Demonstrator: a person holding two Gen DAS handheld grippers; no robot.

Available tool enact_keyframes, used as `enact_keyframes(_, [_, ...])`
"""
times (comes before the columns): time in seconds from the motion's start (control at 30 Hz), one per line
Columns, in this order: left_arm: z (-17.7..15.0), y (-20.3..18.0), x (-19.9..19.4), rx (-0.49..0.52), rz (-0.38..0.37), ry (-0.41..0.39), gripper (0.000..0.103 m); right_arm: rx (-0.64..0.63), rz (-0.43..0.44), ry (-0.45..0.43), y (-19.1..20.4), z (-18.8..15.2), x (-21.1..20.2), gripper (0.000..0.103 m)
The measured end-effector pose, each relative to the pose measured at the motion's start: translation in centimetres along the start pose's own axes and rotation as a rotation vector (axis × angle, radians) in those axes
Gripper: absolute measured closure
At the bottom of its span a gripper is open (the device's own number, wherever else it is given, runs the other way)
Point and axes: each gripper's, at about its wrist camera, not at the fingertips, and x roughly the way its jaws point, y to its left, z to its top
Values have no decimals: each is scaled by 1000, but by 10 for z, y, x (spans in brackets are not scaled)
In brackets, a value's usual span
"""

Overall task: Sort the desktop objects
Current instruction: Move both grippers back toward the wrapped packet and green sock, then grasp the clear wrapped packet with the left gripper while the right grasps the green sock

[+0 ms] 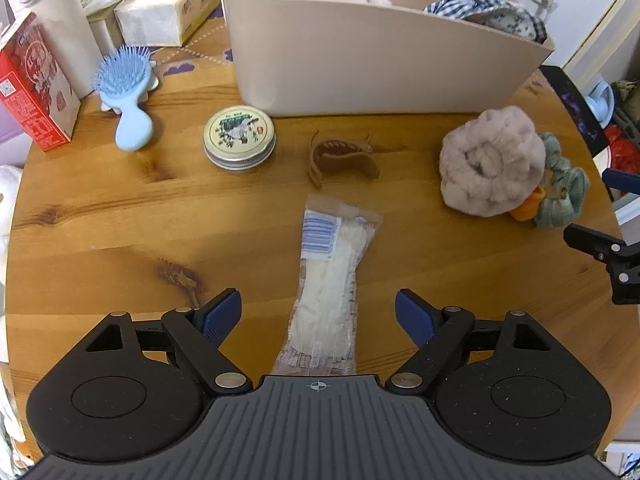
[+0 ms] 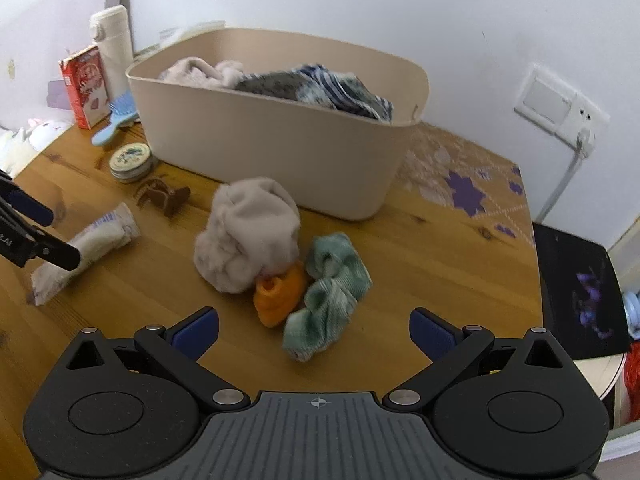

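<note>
A beige bin (image 1: 372, 68) holding cloths stands at the back of the wooden table (image 1: 100, 220); it also shows in the right wrist view (image 2: 280, 152). My left gripper (image 1: 318, 318) is open, its jaws on either side of a clear plastic packet (image 1: 332, 280) lying on the table. A brown hair claw (image 1: 340, 156), a round tin (image 1: 239, 137) and a blue hairbrush (image 1: 128, 92) lie beyond. My right gripper (image 2: 314, 332) is open and empty just before a teal sock (image 2: 328, 304), an orange sock (image 2: 280, 292) and a fluffy grey bundle (image 2: 246, 236).
A red carton (image 1: 34, 88), a white bottle (image 1: 56, 20) and a tissue pack (image 1: 168, 16) stand at the back left. A black item (image 2: 576, 292) sits at the table's right edge. A wall socket (image 2: 560, 108) is behind.
</note>
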Motion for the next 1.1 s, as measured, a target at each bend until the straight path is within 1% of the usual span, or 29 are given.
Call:
enact_keyframes(0.07, [-2,0,2,0,12,-9,18,5,-7,13,-2,-2,4,0])
enact_keyframes(0.13, [-3,-1,3,-4,27,-35,18,9,-10,21,-5,-5,9,0])
enact_keyframes(0.3, [-6,0,14,-30,17,-5,18,3,-27,32,-7,-8,21,0])
enact_keyframes(0.43, [-9,-3,17,-8,45,-34,18,0,-28,22,-7,-9,26,0])
enact_keyframes(0.5, [-9,-4,19,-9,42,-36,20,-3,-30,22,-8,-9,29,8])
enact_keyframes(0.53, [-10,-5,19,-7,48,-46,21,-6,-33,25,-8,-9,32,13])
enact_keyframes(0.57, [-10,-6,19,-4,51,-52,21,-7,-39,27,-9,-9,34,16])
enact_keyframes(0.6, [-9,-7,20,-3,54,-56,22,-6,-41,28,-9,-9,35,17])
enact_keyframes(0.7, [-8,-10,21,-2,62,-71,29,-5,-37,27,-9,-9,39,27])
enact_keyframes(0.77, [-7,-11,20,4,59,-77,37,-11,-31,32,-9,-9,41,37])
enact_keyframes(0.8, [-6,-10,20,6,57,-75,39,-13,-30,33,-8,-9,42,39])
enact_keyframes(0.83, [-5,-10,20,6,57,-73,44,-11,-30,33,-8,-10,42,44])
enact_keyframes(0.87, [-4,-9,19,5,60,-76,52,-7,-29,34,-9,-9,42,48])
enact_keyframes(0.9, [-4,-9,19,4,61,-80,55,-2,-27,35,-9,-10,42,50])
enact_keyframes(0.97, [-4,-7,19,-3,56,-85,69,5,-21,38,-11,-11,43,54])
enact_keyframes(1.0, [-4,-6,18,-10,57,-86,70,9,-15,40,-12,-11,43,57])
enact_keyframes(1.07, [-3,-4,17,-18,53,-82,71,12,-4,45,-12,-12,42,72])
enact_keyframes(1.1, [-3,-4,17,-16,52,-81,71,13,-1,43,-12,-12,41,74])
